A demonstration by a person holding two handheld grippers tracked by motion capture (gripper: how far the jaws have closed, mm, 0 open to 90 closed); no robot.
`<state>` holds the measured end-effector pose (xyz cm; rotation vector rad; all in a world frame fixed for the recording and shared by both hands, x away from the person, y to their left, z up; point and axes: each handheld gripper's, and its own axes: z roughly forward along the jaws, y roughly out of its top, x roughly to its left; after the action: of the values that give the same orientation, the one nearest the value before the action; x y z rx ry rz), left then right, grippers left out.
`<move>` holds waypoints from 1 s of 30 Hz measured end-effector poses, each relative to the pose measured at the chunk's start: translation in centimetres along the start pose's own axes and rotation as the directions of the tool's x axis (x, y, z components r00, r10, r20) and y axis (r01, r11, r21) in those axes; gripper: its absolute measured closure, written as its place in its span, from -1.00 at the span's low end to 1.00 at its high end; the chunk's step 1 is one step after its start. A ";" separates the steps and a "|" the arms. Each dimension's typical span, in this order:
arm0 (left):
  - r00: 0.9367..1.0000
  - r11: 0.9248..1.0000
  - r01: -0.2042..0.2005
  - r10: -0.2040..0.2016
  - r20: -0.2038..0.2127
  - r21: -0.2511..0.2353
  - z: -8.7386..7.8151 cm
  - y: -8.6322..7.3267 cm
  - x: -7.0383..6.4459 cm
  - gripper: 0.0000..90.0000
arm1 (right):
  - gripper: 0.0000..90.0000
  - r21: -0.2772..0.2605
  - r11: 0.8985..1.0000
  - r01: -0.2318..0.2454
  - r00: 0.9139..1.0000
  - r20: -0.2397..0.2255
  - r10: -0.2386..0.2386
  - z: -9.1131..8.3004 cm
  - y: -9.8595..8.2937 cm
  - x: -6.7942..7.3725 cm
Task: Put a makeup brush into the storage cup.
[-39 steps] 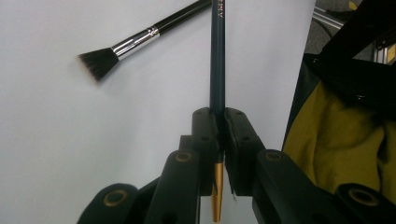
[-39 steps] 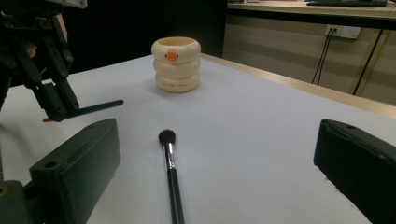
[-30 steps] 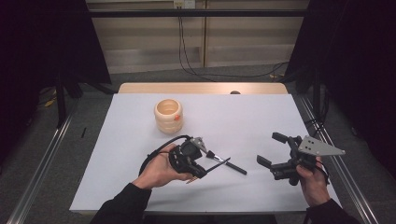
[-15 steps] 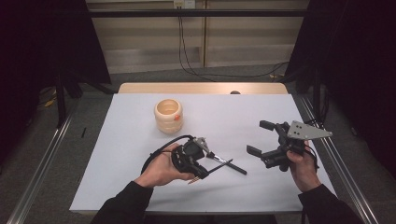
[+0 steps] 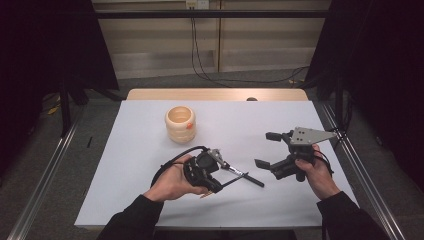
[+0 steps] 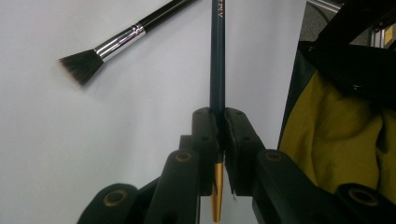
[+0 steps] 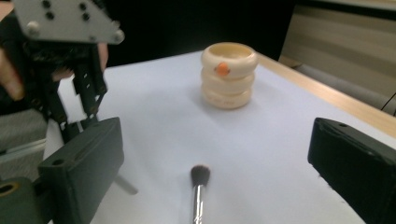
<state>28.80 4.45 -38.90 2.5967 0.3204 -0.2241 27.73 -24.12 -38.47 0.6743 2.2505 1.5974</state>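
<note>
- Left gripper (image 5: 222, 167): lay low over the near-centre of the table (image 5: 140, 150), held in the left hand (image 5: 172, 182). Jaws were clenched on a pencil (image 6: 217, 60); the left gripper view showed the pads pressed to the dark shaft from both sides, its gold end sticking out behind them.
- Pencil: ran forward from the jaws, close above the white top, crossing just beside the brush (image 6: 100, 53) handle. Whether the two touched could not be told.
- Brush: lay flat on the table near its middle, between the two grippers. In the right gripper view its dark bristles (image 7: 200, 173) pointed toward the holder (image 7: 229, 74), metal ferrule behind them.
- Right gripper (image 5: 270, 150): stood right of centre, raised above the table in the right hand (image 5: 312, 170), grey plate on top. Jaws were released, spread wide; the right gripper view showed the brush head lying in the gap between them, farther off on the table.
- Open room: bare white surface lay between brush and holder, along the left side, and in the far right corner. The near edge sat just behind both forearms; the right edge lay near the right hand.
- Holder (image 5: 180, 124): cream, ringed, with an orange dot, upright on the far left-centre, well apart from both grippers and clear of the far edge.
- Far edge: a wood strip (image 5: 215, 94) bordered the white top.
</note>
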 end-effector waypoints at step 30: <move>1.000 0.999 -0.022 0.022 0.011 0.042 0.7 0.3 -0.4 0.86 | -0.52 0.352 0.925 0.144 0.962 -0.270 -0.047 3.3 2.0 1.0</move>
<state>28.44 3.73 -39.27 2.6383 0.2862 -0.2398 28.91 -20.34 -37.69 0.4502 2.7690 1.2865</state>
